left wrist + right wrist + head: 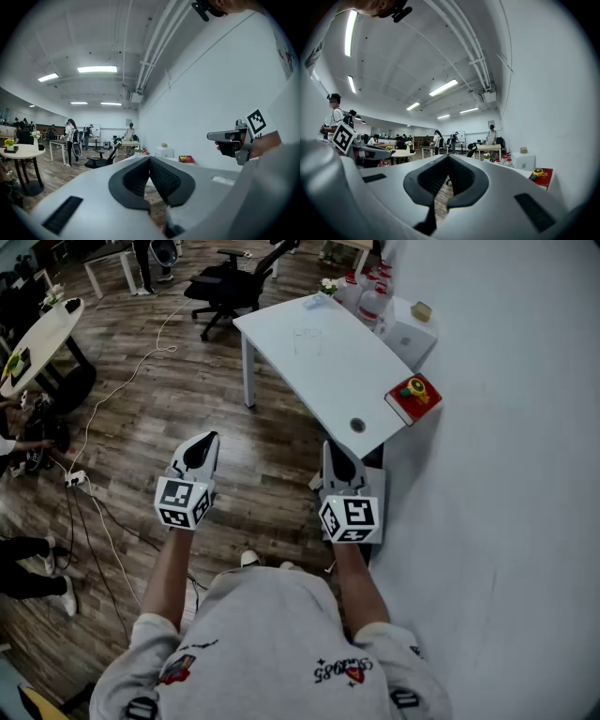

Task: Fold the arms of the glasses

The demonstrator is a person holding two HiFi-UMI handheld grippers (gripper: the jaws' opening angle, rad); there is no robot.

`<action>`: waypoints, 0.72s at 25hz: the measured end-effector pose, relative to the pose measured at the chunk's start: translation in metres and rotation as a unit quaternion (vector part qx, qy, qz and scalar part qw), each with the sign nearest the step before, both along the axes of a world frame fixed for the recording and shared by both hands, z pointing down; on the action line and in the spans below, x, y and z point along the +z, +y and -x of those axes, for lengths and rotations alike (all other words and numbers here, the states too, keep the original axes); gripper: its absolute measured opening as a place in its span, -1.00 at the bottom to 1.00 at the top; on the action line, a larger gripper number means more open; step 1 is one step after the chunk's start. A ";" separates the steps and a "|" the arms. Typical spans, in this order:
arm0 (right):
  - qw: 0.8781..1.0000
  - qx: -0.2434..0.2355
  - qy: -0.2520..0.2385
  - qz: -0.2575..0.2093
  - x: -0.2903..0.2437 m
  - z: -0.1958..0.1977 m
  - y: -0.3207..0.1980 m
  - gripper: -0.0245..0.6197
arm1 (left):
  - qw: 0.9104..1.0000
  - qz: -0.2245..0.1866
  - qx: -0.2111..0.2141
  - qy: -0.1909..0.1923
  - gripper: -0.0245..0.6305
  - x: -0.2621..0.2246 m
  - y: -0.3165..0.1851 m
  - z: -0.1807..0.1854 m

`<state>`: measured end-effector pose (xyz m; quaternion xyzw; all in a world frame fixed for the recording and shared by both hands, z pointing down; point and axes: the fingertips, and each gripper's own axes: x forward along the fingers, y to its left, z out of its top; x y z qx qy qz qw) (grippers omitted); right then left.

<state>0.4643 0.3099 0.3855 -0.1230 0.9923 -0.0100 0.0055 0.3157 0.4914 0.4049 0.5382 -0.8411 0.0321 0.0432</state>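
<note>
Short of the white rectangular table point(281, 329), both forearms reach fwd, approx level, grippers side by side and well apart from it. Left gripper point(201, 452) and right gripper point(338, 459): jaws pressed together, nothing between. The glasses point(307, 337) are prob. the faint clear outline mid-table; can't confirm. Risk: a see-through frame is hard to spot, so a misjudged reach could shove it.

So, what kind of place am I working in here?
Most likely an open-plan office or lab: a white table against the wall, a black office chair on wood-look flooring, and several people standing about under ceiling strip lights.
</note>
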 end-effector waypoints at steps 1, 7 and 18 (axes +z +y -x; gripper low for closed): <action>1.000 -0.003 -0.005 0.004 0.001 0.001 0.002 -0.92 | 1.000 0.001 0.002 0.002 -0.91 0.002 0.001 0.001; 1.000 -0.005 0.004 0.025 0.018 0.005 0.008 -0.92 | 1.000 0.009 0.017 0.020 -0.82 0.017 0.004 0.005; 0.999 0.017 0.024 0.028 0.053 0.021 0.016 0.29 | 0.998 -0.007 0.033 0.045 0.12 0.038 0.017 0.016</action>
